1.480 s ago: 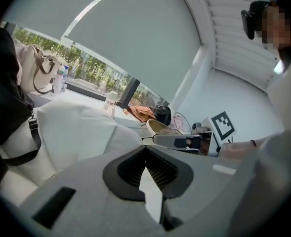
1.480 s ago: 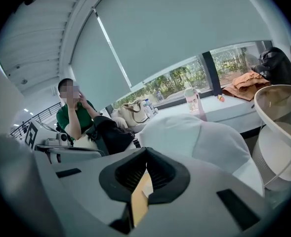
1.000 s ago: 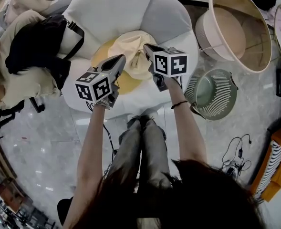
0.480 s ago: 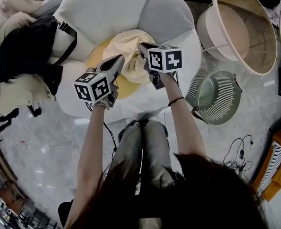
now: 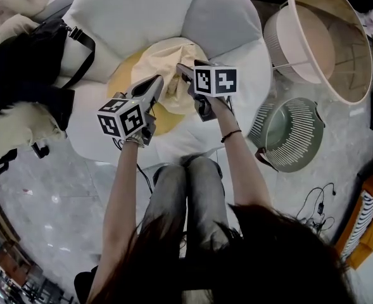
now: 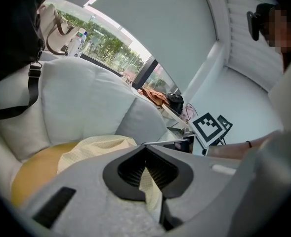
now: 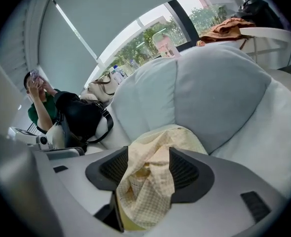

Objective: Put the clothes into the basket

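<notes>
- A person works a pair of hand-held tongs over a pale cushioned armchair (image 5: 142,11), where a cream checked garment (image 5: 167,59) lies heaped on a yellow cushion (image 5: 120,75) on the seat.
- The left tongs (image 5: 158,81) are clamped on a thin fold of the garment, jaws pressed together with the cloth pinched between them.
- The right tongs (image 5: 185,68), just beside the left pair, are opening, and a bunched fold of the same garment sits between the parted jaws.
- A green basket (image 5: 287,132) stands on the marble floor (image 5: 59,189) to the person's right, with a larger pink basket (image 5: 313,37) beyond it. Both are well apart from the garment.
- A black bag (image 5: 28,62) with a strap lies at the armchair's left side.
</notes>
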`<state>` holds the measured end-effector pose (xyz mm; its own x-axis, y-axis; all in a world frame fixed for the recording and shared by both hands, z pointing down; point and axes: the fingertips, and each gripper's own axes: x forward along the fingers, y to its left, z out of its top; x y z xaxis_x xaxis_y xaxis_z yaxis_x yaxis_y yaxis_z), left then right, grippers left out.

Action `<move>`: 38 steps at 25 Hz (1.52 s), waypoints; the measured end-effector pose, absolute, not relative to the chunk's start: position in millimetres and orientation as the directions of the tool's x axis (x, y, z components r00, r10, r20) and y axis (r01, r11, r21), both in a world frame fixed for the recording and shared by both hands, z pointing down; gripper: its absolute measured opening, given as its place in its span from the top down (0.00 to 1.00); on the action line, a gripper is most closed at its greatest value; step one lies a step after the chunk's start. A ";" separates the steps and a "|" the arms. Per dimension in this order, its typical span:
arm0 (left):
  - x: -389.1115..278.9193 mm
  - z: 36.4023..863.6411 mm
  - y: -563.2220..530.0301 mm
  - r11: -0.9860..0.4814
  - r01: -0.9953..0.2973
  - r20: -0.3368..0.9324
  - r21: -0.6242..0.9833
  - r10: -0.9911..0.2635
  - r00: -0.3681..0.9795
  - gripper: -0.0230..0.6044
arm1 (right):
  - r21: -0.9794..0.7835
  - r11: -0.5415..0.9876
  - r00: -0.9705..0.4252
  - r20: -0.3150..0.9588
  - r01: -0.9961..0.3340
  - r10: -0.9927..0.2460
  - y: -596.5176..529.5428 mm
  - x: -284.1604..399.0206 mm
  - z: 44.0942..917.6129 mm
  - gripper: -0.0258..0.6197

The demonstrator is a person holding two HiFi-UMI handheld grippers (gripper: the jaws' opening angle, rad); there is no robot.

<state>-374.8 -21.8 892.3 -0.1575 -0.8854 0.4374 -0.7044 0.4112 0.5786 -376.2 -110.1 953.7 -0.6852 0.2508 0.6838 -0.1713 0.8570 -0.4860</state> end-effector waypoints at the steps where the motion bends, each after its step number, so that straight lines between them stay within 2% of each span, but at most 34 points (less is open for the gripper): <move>1: -374.3 896.1 -21.6 0.413 -0.702 0.439 0.580 -0.885 -0.158 0.95 | -0.485 0.856 -0.683 0.688 -0.179 0.247 -110.8 -375.2 958.7 0.62; 12: -376.6 921.5 -22.5 0.425 -0.694 0.449 0.581 -0.879 -0.161 0.95 | -0.514 0.825 -0.669 0.701 -0.236 0.245 -115.5 -382.0 992.1 0.60; 26: -378.9 959.5 -21.4 0.449 -0.693 0.463 0.563 -0.867 -0.185 0.95 | -0.516 0.828 -0.531 0.775 -0.220 0.342 -91.3 -390.9 1054.9 0.61; 33: -378.5 967.9 -22.7 0.451 -0.693 0.455 0.562 -0.869 -0.196 0.95 | -0.467 0.872 -0.438 0.821 -0.147 0.366 -80.4 -392.3 1078.9 0.82; 38: -374.9 965.6 -22.5 0.450 -0.695 0.453 0.561 -0.869 -0.197 0.95 | -0.468 0.871 -0.419 0.827 -0.146 0.374 -81.0 -392.6 1076.3 0.87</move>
